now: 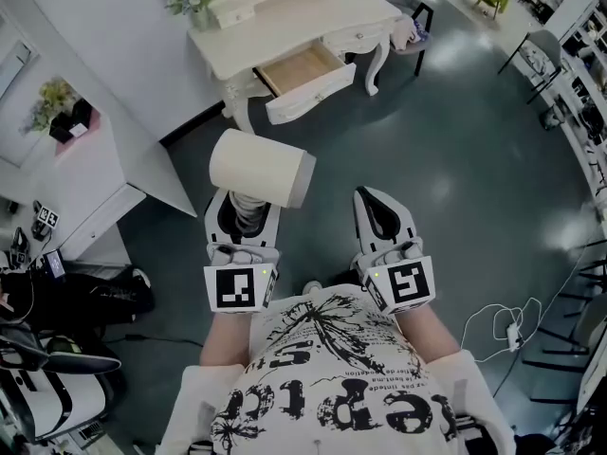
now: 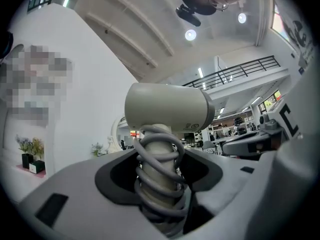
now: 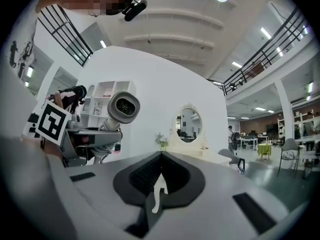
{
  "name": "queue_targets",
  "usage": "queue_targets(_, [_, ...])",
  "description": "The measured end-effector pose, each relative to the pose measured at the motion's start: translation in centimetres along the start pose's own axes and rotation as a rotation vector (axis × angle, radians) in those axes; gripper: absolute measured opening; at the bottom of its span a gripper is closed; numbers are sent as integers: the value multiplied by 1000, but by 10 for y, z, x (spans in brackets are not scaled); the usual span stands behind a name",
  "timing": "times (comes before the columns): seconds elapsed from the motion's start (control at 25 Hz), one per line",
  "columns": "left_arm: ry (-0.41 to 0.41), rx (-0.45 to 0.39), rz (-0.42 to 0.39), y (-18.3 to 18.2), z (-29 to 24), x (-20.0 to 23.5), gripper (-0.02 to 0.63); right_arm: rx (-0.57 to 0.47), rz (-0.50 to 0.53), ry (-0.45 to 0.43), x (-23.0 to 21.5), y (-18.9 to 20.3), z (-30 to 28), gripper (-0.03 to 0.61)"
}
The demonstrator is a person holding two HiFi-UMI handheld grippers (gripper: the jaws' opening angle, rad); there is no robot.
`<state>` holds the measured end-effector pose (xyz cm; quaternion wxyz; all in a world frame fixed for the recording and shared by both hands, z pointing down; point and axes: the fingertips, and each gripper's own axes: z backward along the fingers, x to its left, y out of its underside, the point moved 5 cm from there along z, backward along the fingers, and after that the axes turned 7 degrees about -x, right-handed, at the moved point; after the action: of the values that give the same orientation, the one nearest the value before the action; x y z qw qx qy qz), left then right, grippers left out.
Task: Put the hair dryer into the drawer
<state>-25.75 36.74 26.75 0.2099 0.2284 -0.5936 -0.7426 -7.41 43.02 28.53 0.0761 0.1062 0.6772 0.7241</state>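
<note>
Our left claw (image 1: pixel 244 207) grips the cream plastic hair dryer (image 1: pixel 258 169) by its cord-wrapped handle (image 2: pixel 159 179), aloft well short of the open white drawer (image 1: pixel 313 95); rigid and top-heavy, it probably handles best there; our right claw (image 1: pixel 372 202) is closed, empty.

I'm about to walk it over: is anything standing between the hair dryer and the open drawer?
Nothing visible does. The hair dryer, gripped by its cord-wrapped handle in the left tongs, has only bare floor between it and the dressing table, whose drawer stands pulled out and looks empty.
</note>
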Motion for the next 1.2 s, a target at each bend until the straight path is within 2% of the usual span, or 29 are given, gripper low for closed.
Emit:
queue_targets(0.32, [-2,7,17,11,-3,8,252,16,-11,24,-4,6,-7,17])
queue_targets(0.64, [-30,27,14,19,-27,9,252,21,-16,-23,-26,11,-31,17])
queue_targets(0.88, [-95,61,-3,29,-72,8,252,23,-39,-91,-70,17,-71,17])
queue_targets(1.2, [-209,65,-16,46,-168,-5,252,-13,-43,-193,-165,18,-141,17])
